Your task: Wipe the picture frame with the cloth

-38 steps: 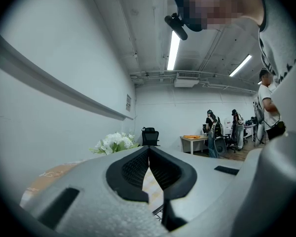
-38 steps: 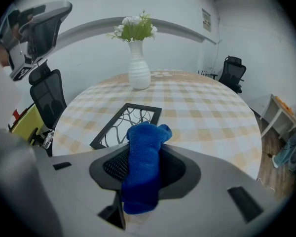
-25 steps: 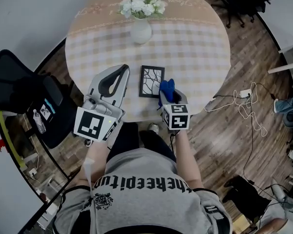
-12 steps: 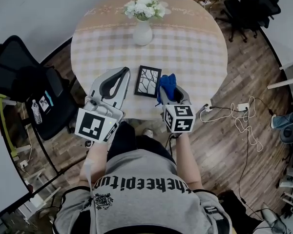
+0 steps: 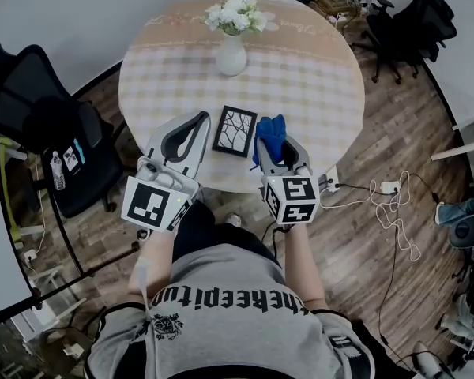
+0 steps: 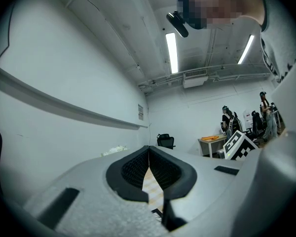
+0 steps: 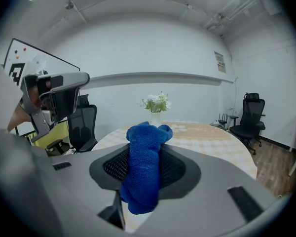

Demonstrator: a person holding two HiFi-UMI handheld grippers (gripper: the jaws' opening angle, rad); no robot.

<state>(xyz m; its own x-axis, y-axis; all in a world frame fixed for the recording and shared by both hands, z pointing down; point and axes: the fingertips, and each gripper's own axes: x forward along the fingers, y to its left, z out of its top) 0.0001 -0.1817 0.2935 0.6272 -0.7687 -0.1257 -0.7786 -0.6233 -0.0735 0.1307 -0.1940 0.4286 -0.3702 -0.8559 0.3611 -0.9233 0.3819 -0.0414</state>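
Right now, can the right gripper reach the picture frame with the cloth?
Probably yes. The right gripper, shut on the blue cloth, is just beside the picture frame, which lies flat on the table with nothing between them.

Table: a round table (image 5: 359,93), covered to its rim by a beige-and-white checked tablecloth (image 5: 300,101) with a plain tan band along the far side.
Far side: a white vase (image 5: 231,54) stands upright on the checks, holding white flowers (image 5: 237,10).
Near edge: a black picture frame (image 5: 235,131) lies flat and face up, dark branching lines on white, well apart from the vase.
Beneath: a wooden plank floor (image 5: 395,133).
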